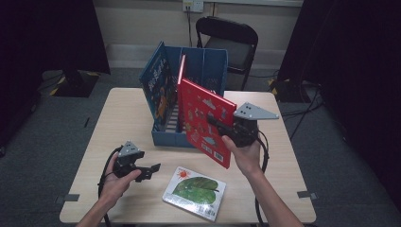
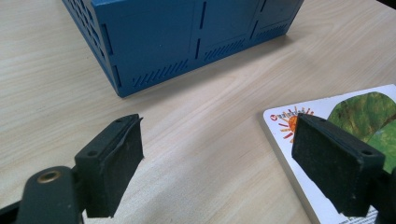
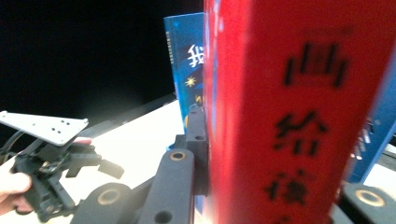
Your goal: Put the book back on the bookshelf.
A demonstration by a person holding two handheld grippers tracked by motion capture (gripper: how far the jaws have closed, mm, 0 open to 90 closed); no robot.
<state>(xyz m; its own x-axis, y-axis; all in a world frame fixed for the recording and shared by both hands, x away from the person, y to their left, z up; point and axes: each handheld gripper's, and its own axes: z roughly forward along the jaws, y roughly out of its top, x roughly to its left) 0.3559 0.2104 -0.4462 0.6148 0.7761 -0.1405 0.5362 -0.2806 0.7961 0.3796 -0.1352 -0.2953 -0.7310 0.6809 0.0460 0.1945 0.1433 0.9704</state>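
High view: right gripper [image 1: 218, 124] clamps red book [image 1: 204, 120] upright, lifted at rack [image 1: 166, 137] front, table centre; left gripper [image 1: 150, 170] jaws apart, nothing held, near left edge; leaf book [image 1: 195, 191] flat by near edge

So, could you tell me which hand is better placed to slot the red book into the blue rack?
The right. Its tool is already shut on the red book, held upright just in front of the blue rack. The left tool hangs open, low over the table, beside the leaf-cover book.
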